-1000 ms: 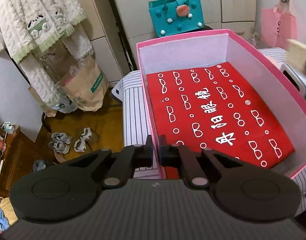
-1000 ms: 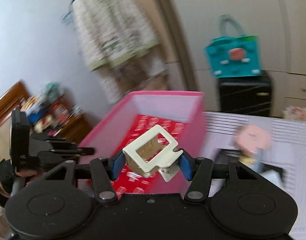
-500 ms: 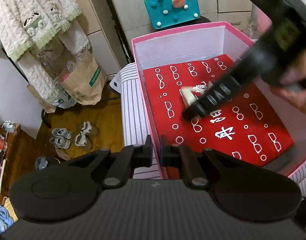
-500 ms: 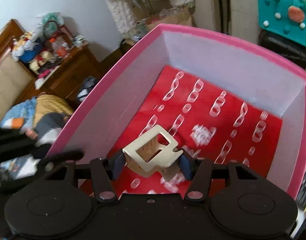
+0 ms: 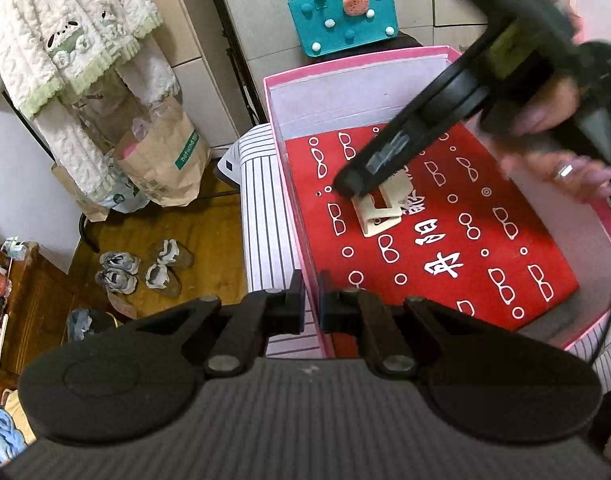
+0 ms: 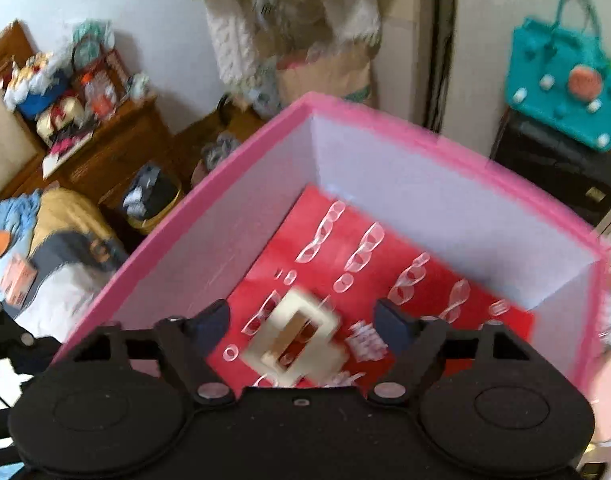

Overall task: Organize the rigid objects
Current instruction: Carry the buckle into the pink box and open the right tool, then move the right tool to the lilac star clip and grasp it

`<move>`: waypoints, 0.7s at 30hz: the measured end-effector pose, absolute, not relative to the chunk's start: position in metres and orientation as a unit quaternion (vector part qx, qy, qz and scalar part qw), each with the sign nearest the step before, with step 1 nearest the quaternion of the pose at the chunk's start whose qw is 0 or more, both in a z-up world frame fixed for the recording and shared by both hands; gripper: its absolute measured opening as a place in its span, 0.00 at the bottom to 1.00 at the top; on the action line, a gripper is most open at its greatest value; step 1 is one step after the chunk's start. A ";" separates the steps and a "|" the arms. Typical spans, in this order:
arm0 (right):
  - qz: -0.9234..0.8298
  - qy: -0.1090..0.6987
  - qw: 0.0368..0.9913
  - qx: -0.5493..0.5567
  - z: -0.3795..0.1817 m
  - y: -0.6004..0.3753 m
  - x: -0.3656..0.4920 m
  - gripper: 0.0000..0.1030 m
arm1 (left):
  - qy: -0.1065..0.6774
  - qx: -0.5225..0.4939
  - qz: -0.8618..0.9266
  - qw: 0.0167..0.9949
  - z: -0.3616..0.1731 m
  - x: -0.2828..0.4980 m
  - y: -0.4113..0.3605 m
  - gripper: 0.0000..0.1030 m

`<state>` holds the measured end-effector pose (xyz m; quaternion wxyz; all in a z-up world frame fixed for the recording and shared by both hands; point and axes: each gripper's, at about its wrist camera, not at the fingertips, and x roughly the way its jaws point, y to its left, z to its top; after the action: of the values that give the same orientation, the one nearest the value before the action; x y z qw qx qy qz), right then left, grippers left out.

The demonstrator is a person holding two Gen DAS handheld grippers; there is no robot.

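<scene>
Now, left gripper (image 5: 311, 306) is clamped on the pink box's (image 5: 293, 216) near wall. Mid-box, cream clip (image 5: 379, 210) lies on the red cloth (image 5: 437, 240). Right gripper (image 6: 301, 322) is above it w/ jaws opening, pads clear of the clip, the person's hand (image 5: 553, 136) behind.

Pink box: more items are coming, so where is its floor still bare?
In the pink box, the red cloth is bare toward its near right corner. The middle-left holds the cream clip, with the opening right tool above it.
</scene>
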<state>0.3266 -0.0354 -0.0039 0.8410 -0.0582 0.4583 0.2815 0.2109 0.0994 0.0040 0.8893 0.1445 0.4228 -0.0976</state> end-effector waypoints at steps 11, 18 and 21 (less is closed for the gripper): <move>0.293 0.406 0.861 0.090 0.068 -0.170 0.245 0.81 | 0.418 0.148 -0.102 0.890 0.003 0.208 0.098 0.06; 0.231 0.402 0.883 0.076 0.027 -0.234 0.183 0.81 | 0.417 0.146 -0.104 0.891 0.003 0.204 0.099 0.06; 0.215 0.411 0.884 0.057 0.000 -0.243 0.162 0.81 | 0.418 0.136 -0.106 0.892 0.003 0.205 0.102 0.06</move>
<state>0.1616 -0.2430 0.0003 0.8840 0.0568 0.4112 0.2149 0.2048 0.1018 0.0035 0.8921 0.1362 0.4175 -0.1062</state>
